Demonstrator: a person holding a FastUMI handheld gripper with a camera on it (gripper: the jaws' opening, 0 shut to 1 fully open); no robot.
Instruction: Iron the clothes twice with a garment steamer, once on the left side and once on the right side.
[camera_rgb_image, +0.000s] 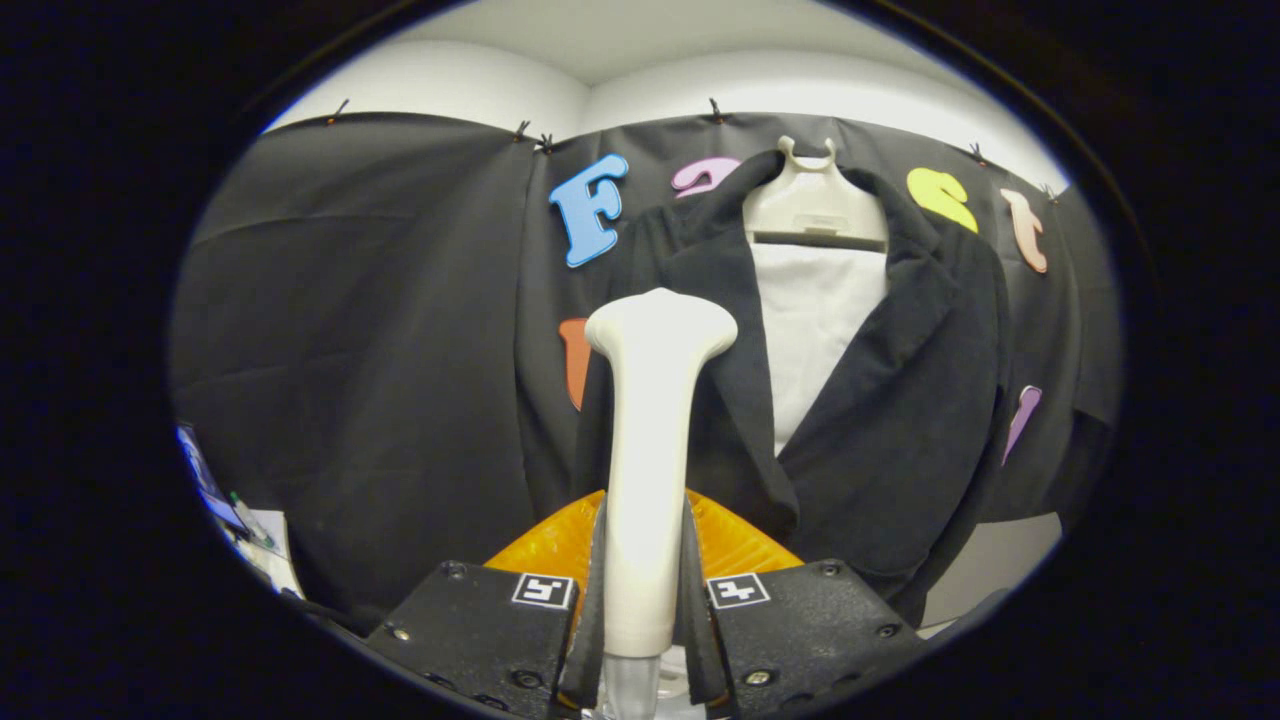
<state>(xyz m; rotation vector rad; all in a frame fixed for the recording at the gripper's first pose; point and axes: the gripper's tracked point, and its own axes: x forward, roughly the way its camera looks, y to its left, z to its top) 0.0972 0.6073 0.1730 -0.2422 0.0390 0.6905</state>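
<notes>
A white garment steamer (650, 420) stands upright between my fingers, its wide head at the top and its handle pinched by both pads. My gripper (645, 590) is shut on that handle. Beyond it hangs a black jacket (900, 400) on a white hanger (812, 200), open at the front over a white panel (815, 330). The steamer head sits in front of the jacket's left lapel; whether it touches the cloth I cannot tell.
An orange ribbed object (730, 540) lies just behind the fingers, partly hidden by them. Black cloth (350, 350) covers the wall behind the jacket, under a white wall and ceiling. Some small items (225, 500) show on a surface far to the left.
</notes>
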